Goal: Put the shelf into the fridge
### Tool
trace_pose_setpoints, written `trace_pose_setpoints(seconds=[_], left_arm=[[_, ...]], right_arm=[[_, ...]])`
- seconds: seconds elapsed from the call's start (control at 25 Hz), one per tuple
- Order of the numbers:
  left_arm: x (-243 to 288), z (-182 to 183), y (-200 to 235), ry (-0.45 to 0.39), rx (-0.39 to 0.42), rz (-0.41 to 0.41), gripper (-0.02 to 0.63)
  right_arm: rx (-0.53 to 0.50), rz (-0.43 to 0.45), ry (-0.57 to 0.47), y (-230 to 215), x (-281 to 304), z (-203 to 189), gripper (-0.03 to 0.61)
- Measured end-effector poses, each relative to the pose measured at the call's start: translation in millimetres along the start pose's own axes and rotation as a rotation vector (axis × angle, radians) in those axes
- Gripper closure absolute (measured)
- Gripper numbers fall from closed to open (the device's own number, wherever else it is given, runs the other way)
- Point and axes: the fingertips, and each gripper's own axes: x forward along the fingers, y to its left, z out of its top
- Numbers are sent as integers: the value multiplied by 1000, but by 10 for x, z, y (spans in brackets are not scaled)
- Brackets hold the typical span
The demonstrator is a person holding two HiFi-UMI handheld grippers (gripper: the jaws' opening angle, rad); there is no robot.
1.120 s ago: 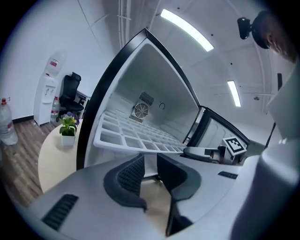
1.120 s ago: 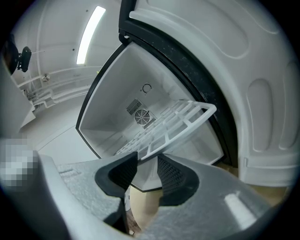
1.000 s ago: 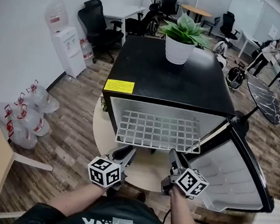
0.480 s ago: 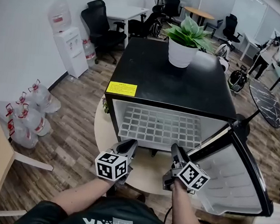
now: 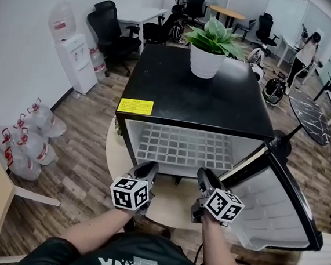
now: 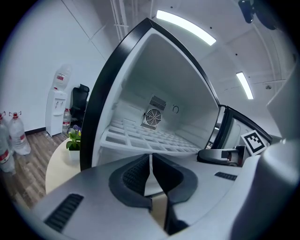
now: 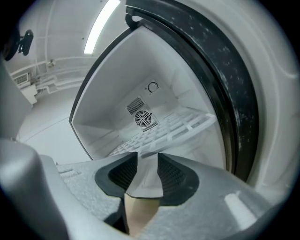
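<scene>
Both tools are parked right at the mouth of the fridge (image 5: 198,97). The left gripper (image 5: 147,169) has just been closing, its jaws down to a sliver with nothing in it. The right gripper (image 5: 203,174) sits partly open, also empty. Just past both tips, not touching them, the shelf (image 5: 186,148), a white grid of square holes, lies flat inside, wall to wall. Behind it there's a little round fan (image 6: 151,117) on the back wall.

Wood-plank floor (image 5: 88,121), white wall (image 5: 23,34) at left. Water dispenser (image 5: 73,53) against wall, water bottles (image 5: 27,145) clustered on floor nearby. Black office chair (image 5: 105,30) beside white desk (image 5: 139,13) — round wooden table (image 5: 226,12) farther back. Ceiling strip lights (image 6: 185,27) lit.
</scene>
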Motion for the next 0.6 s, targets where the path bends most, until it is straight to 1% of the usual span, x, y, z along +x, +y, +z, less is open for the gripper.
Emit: trace_pose_setpoints(seconds=[0.12,0.16,0.28,0.36,0.6], left_arm=[[12,7,12,-1,3,2,592],[13,10,12,-2,8,2,592],[6,7,3,1,27,0,594],[-8,2,1,3,33,-1,597],[-52,24,-75,-14,77,-8,598]], right_arm=[[-34,6,-24,43,-64,12,445],[-46,7,-31,45,-60,33,457],[-105,-23,-39,-5,-31,88,519],[-121,-40,-38,-48,-31,92,571],[-138,-51,-41,-60,-14,107,571]])
